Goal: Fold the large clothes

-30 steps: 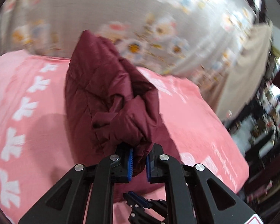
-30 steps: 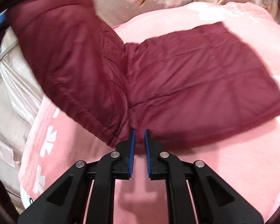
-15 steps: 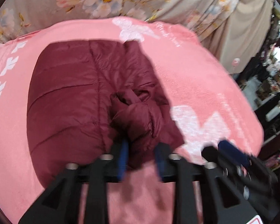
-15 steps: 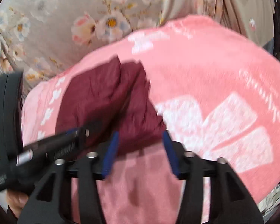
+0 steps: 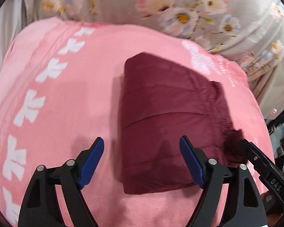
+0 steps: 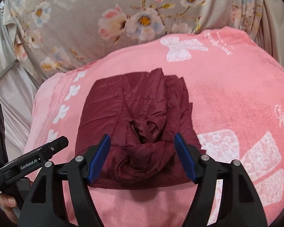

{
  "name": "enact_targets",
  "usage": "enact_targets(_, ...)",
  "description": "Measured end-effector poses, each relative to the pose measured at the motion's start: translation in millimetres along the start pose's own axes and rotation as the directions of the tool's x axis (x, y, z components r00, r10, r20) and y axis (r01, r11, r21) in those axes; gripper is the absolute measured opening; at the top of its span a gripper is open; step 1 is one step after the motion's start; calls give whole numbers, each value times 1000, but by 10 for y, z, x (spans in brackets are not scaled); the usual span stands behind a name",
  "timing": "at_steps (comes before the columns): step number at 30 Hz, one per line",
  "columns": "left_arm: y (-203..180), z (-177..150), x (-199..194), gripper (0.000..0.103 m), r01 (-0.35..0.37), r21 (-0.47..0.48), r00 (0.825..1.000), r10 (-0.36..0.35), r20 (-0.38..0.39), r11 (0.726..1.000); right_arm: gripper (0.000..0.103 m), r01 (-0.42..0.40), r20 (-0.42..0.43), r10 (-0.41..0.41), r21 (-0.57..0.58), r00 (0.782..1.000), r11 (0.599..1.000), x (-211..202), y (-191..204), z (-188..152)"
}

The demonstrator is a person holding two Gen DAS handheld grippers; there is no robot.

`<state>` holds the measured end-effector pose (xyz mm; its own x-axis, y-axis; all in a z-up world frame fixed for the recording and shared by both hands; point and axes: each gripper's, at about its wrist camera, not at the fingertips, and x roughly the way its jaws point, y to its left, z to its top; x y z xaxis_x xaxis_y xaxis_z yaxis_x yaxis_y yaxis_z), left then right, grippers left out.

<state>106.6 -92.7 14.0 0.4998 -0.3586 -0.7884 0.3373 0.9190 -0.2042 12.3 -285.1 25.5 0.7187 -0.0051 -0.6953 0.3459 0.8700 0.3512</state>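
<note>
maroon jacket (image 6: 138,130) now lies folded on pink blanket (image 6: 227,94), apparently released; left gripper (image 5: 142,162) and right gripper (image 6: 142,157) jaws just opened, apart.

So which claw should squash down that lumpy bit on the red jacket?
Probably the right claw: the jacket's lump sits right between its open fingers. The left claw faces the smooth side.

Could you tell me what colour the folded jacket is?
Dark maroon jacket, clearest in the right wrist view.

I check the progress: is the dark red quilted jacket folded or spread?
Folded: the dark red quilted jacket lies as a compact layered bundle on the pink blanket.
</note>
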Motion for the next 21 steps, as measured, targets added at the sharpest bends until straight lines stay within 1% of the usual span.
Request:
enact_targets(1, 22, -6, 30, 76, -6, -2, 1000, 6, -10, 1000, 42, -4, -16, 4, 12, 1000, 1000, 30, -35, 0)
enact_targets(2, 13, -26, 44, 76, -10, 8, 1000, 10, -11, 1000, 21, -11, -19, 12, 16, 1000, 1000, 30, -66, -7)
enact_targets(4, -49, -50, 61, 76, -17, 36, 1000, 17, -6, 999, 8, -24, 2, 24, 37, 1000, 999, -59, -169, -8)
enact_targets(6, -104, -76, 93, 76, -12, 53, 1000, 13, -8, 999, 5, -5, 32, 3, 58, 999, 998, -166, -299, -3)
enact_targets(8, -205, -98, 174, 75, -5, 74, 1000, 7, -21, 997, 3, 30, 42, -33, 77, 999, 997, -230, -458, -30)
enact_targets(9, -259, -115, 212, 74, -3, 87, 1000, 6, -30, 996, 3, 71, 37, -74, 80, 997, 994, -229, -547, -67)
enact_targets(13, -443, -180, 402, 73, -1, 131, 998, 10, -65, 991, 3, 153, -20, -152, 83, 988, 985, -55, -771, -238)
enact_targets(16, -542, -237, 514, 73, -18, 158, 997, 31, -75, 987, 3, 181, -60, -177, 74, 982, 981, 103, -850, -351)
enact_targets(21, -647, -333, 647, 73, -65, 208, 995, 80, -64, 976, 3, 186, -110, -176, 83, 978, 979, 367, -944, -491)
